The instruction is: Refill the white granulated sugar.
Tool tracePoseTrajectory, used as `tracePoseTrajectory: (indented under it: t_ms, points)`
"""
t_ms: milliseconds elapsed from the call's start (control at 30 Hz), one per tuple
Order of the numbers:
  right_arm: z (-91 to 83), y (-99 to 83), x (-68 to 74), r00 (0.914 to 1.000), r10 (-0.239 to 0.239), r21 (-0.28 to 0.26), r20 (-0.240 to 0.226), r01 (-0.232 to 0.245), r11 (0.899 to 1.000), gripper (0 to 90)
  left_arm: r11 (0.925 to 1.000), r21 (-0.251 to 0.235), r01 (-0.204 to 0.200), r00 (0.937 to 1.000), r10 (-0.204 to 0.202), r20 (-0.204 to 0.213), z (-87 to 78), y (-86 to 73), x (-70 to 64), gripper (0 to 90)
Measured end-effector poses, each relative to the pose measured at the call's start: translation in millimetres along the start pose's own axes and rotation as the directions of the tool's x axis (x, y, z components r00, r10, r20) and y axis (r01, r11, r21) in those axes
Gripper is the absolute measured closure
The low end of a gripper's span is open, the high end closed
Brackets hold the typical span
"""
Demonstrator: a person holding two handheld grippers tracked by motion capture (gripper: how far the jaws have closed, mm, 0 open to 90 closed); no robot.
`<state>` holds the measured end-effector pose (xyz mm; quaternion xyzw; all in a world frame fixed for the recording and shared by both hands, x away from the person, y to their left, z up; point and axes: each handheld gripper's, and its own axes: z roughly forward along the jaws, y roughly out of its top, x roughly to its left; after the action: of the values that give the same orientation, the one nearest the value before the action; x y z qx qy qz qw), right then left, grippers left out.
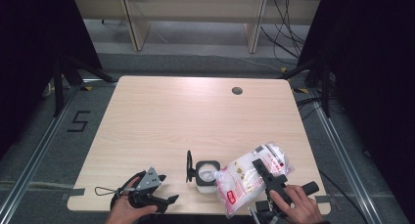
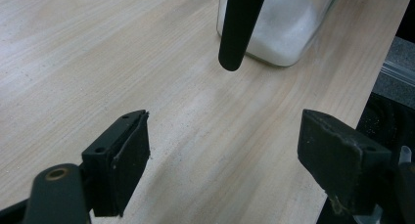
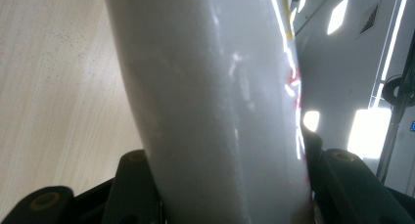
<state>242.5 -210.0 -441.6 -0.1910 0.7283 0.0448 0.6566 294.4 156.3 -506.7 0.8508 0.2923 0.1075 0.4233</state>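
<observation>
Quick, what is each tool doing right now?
Left tool: open, holding nothing, resting near the glass jar.
Right tool: closed on the white bag, tipped over the jar.

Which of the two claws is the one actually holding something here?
The right claw, shut on the bag of white powder tipped toward the open jar. The left claw is open and empty, resting near the table edge.

Both claws are matte black. The left claw (image 1: 169,200) has a grey three-cornered plate on top and a thin looped cable trailing off to its side. Up close its jaws are blocky black pads with small screw holes, plus a brass-coloured rivet on the arm. The right claw (image 1: 262,171) has a long black bar and a rounded handle; bare hands, no sleeves visible.
</observation>
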Motion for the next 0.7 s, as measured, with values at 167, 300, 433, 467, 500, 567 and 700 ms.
tracePoseTrajectory:
  t_ms: [167,300,433,467,500,567,700]
  points:
    - [0.7,-0.4,-4.7,0.9988,-0.047,-0.014,0.013,0.047,0.999,53.8,1.0,0.0,0.001,1.0,-0.001,0.001,0.1,0.1,-0.1,19.2]
    - [-0.2,-0.4,-1.5,0.9999,-0.013,0.002,0.003,0.013,1.0,53.8,1.0,0.001,0.002,1.0,-0.002,0.0,0.1,0.1,-0.3,19.2]
    - [-0.2,-0.3,-1.0,1.0,-0.009,0.003,0.003,0.009,1.0,53.8,1.0,0.0,0.0,1.0,0.0,-0.001,0.0,0.1,0.0,19.1]
    - [-0.2,-0.3,-1.2,0.9999,-0.01,0.003,0.003,0.01,1.0,53.9,0.9999,0.01,-0.007,1.0,0.007,-0.007,-0.4,0.1,0.8,19.2]
    - [-0.4,-0.3,-0.7,1.0,-0.001,0.004,0.002,0.001,1.0,53.9,0.9998,0.015,-0.01,0.9999,0.01,-0.007,-0.8,0.1,1.0,19.2]
    - [0.1,-0.6,-1.6,0.9999,-0.014,0.0,0.004,0.014,1.0,53.9,1.0,0.001,0.0,1.0,0.0,0.0,-0.1,0.1,-0.1,19.2]
    - [0.8,-1.2,-2.7,0.9995,-0.029,-0.008,0.012,0.029,1.0,53.9,1.0,0.0,-0.001,1.0,0.001,0.0,-0.2,0.1,0.0,19.1]
